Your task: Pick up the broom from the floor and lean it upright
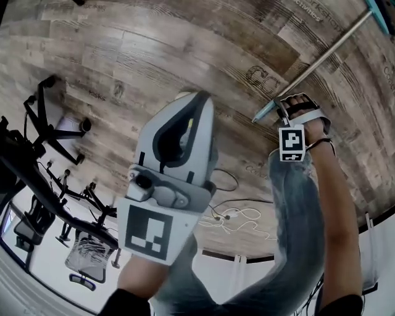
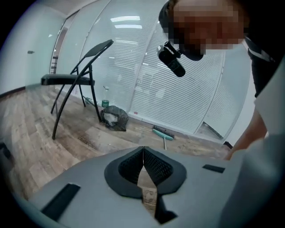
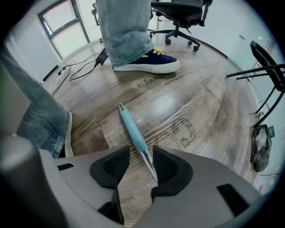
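The broom lies flat on the wood floor. Its teal grip (image 3: 132, 129) ends near my right gripper (image 3: 141, 153), and the thin metal handle (image 3: 149, 163) runs between the open jaws, close to the right pad without being pressed. In the head view the handle (image 1: 321, 57) stretches to the upper right, with my right gripper (image 1: 285, 110) lowered over its teal grip end (image 1: 264, 113). My left gripper (image 1: 188, 99) fills the middle of that view, shut and empty, away from the broom. From the left gripper (image 2: 143, 149) the broom's teal head (image 2: 162, 132) shows far off on the floor.
A person's dark shoe (image 3: 149, 62) and jeans leg stand just beyond the grip. Cables (image 1: 237, 216) trail over the floor. A black folding chair (image 2: 73, 80) and a dark bag (image 2: 114, 118) stand near the blinds. An office chair (image 3: 178, 13) is farther back.
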Demonstrator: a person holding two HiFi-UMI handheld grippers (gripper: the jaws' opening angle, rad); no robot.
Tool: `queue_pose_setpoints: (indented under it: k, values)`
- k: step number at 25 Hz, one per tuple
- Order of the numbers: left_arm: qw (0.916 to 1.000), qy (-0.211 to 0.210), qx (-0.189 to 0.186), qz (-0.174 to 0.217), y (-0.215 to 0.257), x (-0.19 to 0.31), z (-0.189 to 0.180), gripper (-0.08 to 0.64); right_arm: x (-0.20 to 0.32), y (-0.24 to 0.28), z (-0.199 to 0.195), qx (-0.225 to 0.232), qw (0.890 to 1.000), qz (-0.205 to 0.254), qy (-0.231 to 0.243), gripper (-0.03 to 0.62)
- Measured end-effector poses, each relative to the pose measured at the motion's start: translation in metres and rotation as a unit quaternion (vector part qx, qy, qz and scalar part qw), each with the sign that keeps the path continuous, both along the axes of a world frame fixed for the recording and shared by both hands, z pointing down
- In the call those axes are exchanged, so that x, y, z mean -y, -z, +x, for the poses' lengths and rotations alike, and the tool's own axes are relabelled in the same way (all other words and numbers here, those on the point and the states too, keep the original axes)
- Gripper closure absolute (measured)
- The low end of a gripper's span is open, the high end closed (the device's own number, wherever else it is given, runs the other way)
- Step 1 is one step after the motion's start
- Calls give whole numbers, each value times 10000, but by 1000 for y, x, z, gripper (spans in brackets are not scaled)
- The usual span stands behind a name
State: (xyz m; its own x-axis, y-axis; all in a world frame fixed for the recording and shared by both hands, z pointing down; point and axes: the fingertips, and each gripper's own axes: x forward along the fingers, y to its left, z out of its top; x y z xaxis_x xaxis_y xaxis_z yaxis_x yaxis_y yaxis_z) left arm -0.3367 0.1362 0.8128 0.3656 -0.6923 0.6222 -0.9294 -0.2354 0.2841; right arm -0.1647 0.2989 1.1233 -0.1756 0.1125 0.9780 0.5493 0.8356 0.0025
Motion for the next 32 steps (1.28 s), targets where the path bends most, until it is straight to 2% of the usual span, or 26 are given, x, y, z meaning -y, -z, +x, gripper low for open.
queue_pose_setpoints:
  k: [2,6,10,13,17,20,24,29,32]
  values:
    - [9999,-79,140,54,0,2,-3,538,-2,-12,3,-105,9999,0,124,426]
    - [9996,-217,194,44,1,5,-3,538,-1,-27,2,-390,9988,68,279,423]
    - [9995,-172,218,140,2,13,-8,538,1,-33,2,-640,9974,62,314,431]
    - [9993,-145,264,201,3,15,-8,538,-4,-28,2,-520,9970,71,572,465]
    - [9988,-298,328,228,-5,7,0,538,7,1,-9,-181,9986,75,488,465]
    - [9996,-119,269,-41,-8,-5,1,538,18,49,-21,147,9992,33,366,471]
    - [9997,216,113,-42,37,-2,-7,538,37,148,-50,837,9964,-112,91,476]
    - [9988,303,158,345,130,29,-6,538,76,273,-66,1714,9843,-202,-364,483]
    - [9980,225,182,557,185,44,-5,538,102,348,-71,2152,9743,-99,-654,491]
